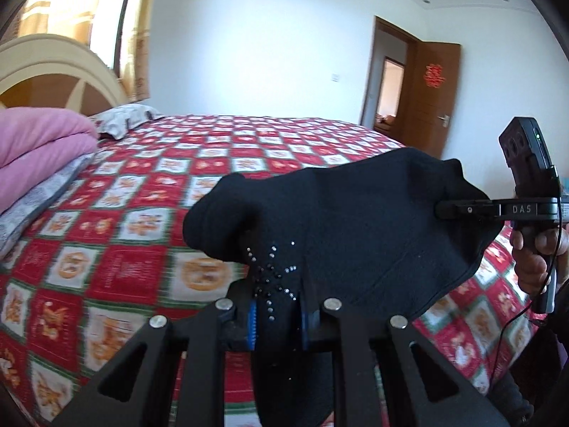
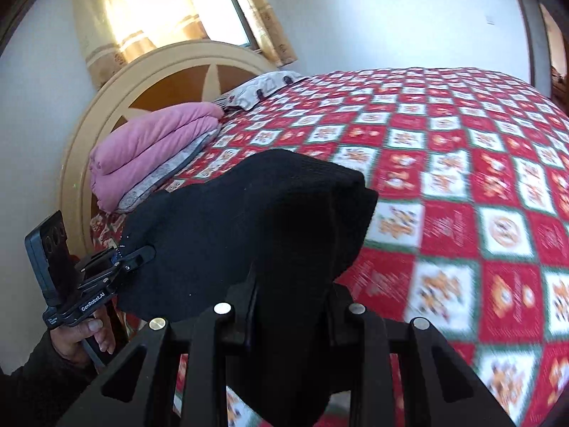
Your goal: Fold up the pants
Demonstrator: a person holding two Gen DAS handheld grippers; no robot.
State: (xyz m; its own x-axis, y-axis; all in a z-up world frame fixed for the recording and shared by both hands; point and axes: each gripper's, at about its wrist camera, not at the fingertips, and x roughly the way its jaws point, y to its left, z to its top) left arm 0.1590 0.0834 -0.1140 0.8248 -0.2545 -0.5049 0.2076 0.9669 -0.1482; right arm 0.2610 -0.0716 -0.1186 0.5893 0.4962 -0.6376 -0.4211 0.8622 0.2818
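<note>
At the bottom centre of the left wrist view, the left gripper pinches a bunch of the black pants, its blue-edged pads closed on cloth studded with small rhinestones. From there the dark fabric spans up and to the right, held above the bed, to the right gripper, whose narrow jaws clamp the far edge at the right of the frame, a hand wrapped round its handle. In the right wrist view the same pants drape over the right gripper at bottom centre, hiding its fingertips, with the cloth pinched between them. Beneath lies a red, white and green checked bedspread. A folded pink quilt sits at the left by the curved headboard.
</note>
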